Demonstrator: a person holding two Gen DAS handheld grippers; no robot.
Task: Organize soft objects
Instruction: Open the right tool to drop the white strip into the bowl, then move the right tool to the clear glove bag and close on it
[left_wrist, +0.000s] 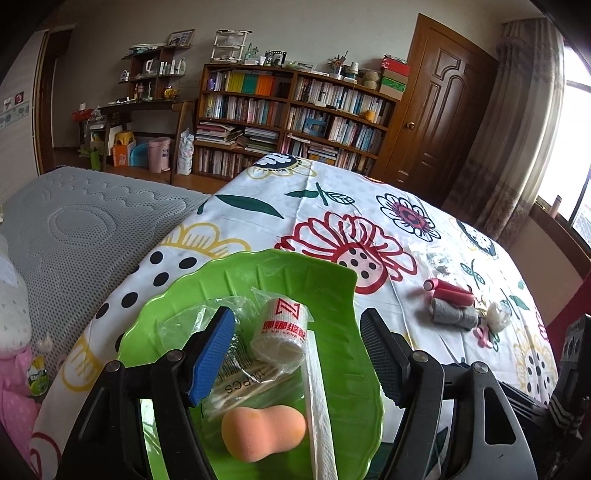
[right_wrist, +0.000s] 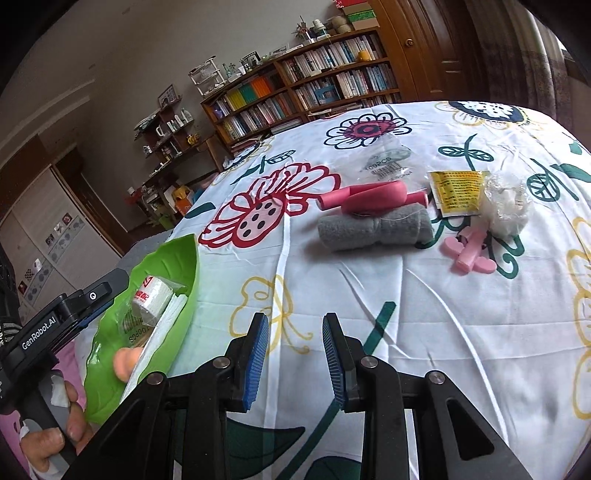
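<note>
A green leaf-shaped tray (left_wrist: 332, 288) lies on the flowered cloth and holds a wrapped bandage roll (left_wrist: 280, 332), a pack of cotton swabs (left_wrist: 240, 384), an orange sponge (left_wrist: 262, 432) and a white folded strip (left_wrist: 317, 398). My left gripper (left_wrist: 299, 354) hangs open just above these, gripping nothing. On the cloth further right lie a grey rolled cloth (right_wrist: 373, 229), pink rolls (right_wrist: 369, 197), a white wrapped ball (right_wrist: 506, 208) and pink heart pieces (right_wrist: 469, 254). My right gripper (right_wrist: 295, 362) is open over bare cloth, short of the grey roll.
A yellow sachet (right_wrist: 458, 192) and a clear bag marked 100PCS (right_wrist: 388, 158) lie behind the pink rolls. A hand (right_wrist: 55, 435) holds the left gripper's handle beside the tray (right_wrist: 184, 258). A grey mattress (left_wrist: 85, 236) runs along the left; bookshelves (left_wrist: 295, 110) stand behind.
</note>
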